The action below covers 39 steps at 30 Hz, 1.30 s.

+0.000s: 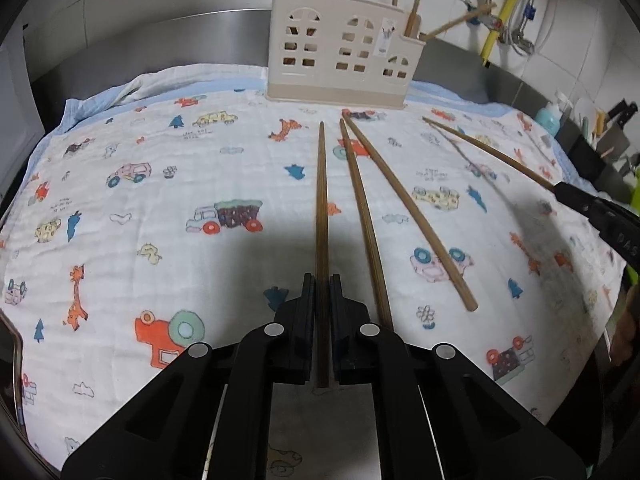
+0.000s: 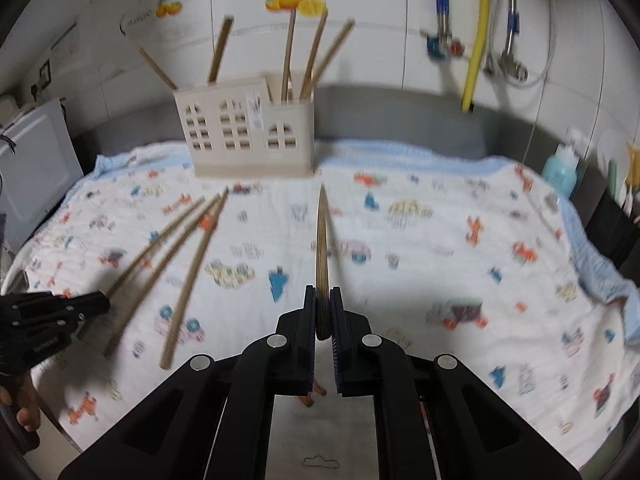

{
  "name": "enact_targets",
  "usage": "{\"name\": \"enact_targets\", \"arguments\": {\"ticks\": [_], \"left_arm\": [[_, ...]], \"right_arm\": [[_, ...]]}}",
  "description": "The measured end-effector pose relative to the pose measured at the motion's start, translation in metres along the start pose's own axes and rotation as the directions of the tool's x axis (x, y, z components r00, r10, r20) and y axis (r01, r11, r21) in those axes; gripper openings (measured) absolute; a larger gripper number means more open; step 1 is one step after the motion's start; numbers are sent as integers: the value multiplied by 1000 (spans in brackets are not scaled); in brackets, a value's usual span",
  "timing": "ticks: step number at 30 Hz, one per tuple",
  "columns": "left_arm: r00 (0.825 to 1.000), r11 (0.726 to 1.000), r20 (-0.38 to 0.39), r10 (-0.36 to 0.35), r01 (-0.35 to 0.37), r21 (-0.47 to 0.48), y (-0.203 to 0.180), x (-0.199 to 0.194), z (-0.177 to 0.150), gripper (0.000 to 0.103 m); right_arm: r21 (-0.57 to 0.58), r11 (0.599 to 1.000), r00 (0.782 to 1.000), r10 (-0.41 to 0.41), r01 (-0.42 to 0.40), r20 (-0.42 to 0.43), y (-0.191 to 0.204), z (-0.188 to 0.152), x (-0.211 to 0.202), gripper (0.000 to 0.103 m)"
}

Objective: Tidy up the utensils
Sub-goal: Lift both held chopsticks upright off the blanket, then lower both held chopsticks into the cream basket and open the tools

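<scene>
A beige utensil holder (image 1: 340, 46) with window cut-outs stands at the far edge of the patterned cloth (image 1: 168, 216), with several wooden chopsticks upright in it; it also shows in the right wrist view (image 2: 244, 128). My left gripper (image 1: 322, 280) is shut on a brown chopstick (image 1: 321, 200) lying on the cloth. Two more chopsticks (image 1: 362, 216) (image 1: 408, 208) lie just right of it. My right gripper (image 2: 322, 294) is shut on another chopstick (image 2: 322, 248), held above the cloth and pointing toward the holder. The right gripper's fingers (image 1: 592, 208) show at the right with that chopstick (image 1: 488, 152).
A steel counter rim (image 1: 160, 40) and tiled wall lie behind the holder. A yellow pipe (image 2: 478, 36) and hoses hang on the wall. A teal bottle (image 2: 562, 170) stands at the right edge. A white appliance (image 2: 32, 160) stands at the left.
</scene>
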<state>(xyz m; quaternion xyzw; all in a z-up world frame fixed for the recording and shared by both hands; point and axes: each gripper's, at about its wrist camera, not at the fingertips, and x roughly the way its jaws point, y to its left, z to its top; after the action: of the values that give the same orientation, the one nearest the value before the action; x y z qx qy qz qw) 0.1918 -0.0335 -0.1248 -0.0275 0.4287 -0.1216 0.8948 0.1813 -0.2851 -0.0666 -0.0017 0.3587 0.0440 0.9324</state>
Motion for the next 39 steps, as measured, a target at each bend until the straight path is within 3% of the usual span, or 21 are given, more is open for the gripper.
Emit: {"name": "enact_targets", "arguments": {"ticks": [8,16,26,34,39], "left_arm": [[994,1000,105,-11,9,14,2,-31,25,6],[978,999,206,-22,12,52,3,-61,56,6],[968,997,248,-39,22,73,0,-72,85,6],[960,995,274,-53,27,97,-1,-81,118,6],[959,994,281,-45,16,104,1,-83,134,6]], "right_arm": [[-19,1000,993,22,-20,118,4,37,-36,7],[-19,998,983,67,-65,173,10,73,-50,7],[-6,992,979,128,-129,161,9,111,-48,7],[19,985,971,167,-172,171,0,167,-52,7],[-23,988,970,156,-155,188,4,204,-63,7]]}}
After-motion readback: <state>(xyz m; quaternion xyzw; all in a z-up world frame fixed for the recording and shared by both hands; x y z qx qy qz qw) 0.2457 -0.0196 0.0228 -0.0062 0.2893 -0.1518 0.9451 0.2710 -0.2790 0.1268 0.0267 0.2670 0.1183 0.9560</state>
